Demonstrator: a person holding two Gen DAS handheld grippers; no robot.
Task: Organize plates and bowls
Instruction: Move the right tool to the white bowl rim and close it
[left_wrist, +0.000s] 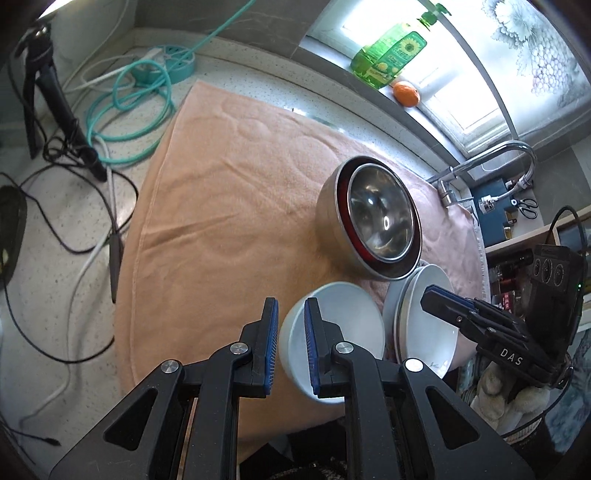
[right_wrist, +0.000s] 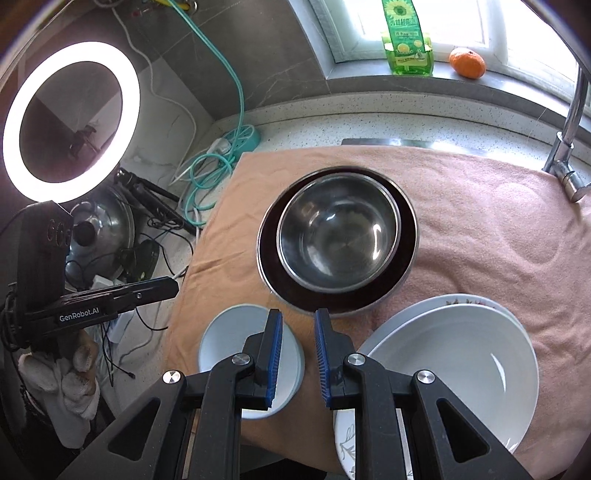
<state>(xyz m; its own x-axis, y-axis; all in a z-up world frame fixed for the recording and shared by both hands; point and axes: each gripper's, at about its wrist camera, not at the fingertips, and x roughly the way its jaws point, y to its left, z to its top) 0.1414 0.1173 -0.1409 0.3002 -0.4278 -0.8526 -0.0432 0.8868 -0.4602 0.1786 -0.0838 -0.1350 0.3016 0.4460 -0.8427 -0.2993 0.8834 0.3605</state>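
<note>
With both claws clenched on nothing, small white bowl (right_wrist: 236, 343) awaits stacking.
Left gripper (left_wrist: 290, 345), right gripper (right_wrist: 297, 354): open first, pinch rim squarely; towel's (right_wrist: 480, 229) near edge close.

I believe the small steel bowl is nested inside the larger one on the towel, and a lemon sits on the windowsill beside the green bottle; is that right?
Nearly. The small steel bowl is nested inside the larger one on the towel, but the fruit on the windowsill beside the green bottle is an orange, not a lemon. The right wrist view shows it clearly.
</note>
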